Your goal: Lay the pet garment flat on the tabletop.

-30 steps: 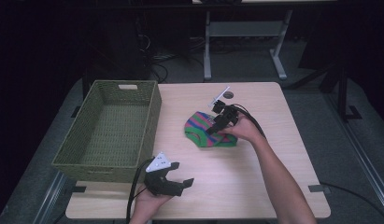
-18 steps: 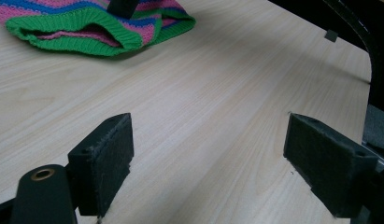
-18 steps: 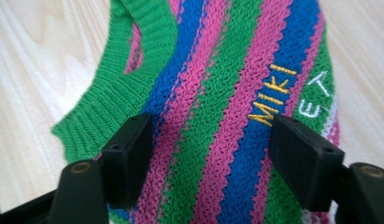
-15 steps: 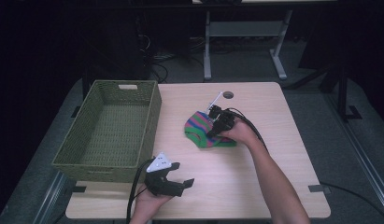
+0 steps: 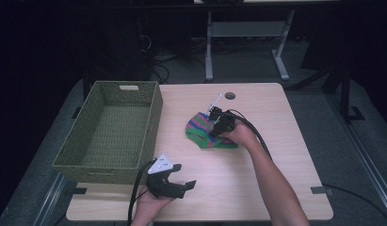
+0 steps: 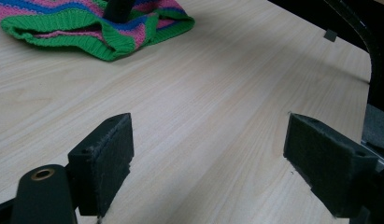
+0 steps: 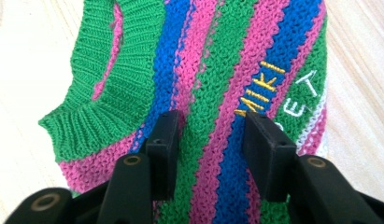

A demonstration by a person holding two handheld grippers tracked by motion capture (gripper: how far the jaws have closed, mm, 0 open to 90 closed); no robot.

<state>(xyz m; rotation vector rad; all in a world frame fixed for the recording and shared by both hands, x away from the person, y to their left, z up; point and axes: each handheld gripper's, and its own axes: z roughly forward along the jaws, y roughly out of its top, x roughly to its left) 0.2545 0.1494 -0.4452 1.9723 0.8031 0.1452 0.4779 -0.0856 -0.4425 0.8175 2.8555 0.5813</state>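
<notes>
My right gripper is down on the striped knit garment, its two black jaws pressed into the fabric with a fold of green and pink yarn between them; they are partly closed, gripping into the knit, though I cannot tell how firmly. In the right gripper view I read yellow and white embroidered letters just beyond the far jaw, and the green ribbed collar lies off to the side of the near jaw. The garment sits on the wooden table, just beside the green woven basket but not touching it. My right hand covers the garment's edge farthest from the basket. My left gripper rests at the near edge of the table, close to the basket's front corner and well apart from the garment, jaws spread wide with bare tabletop between the pads.
</notes>
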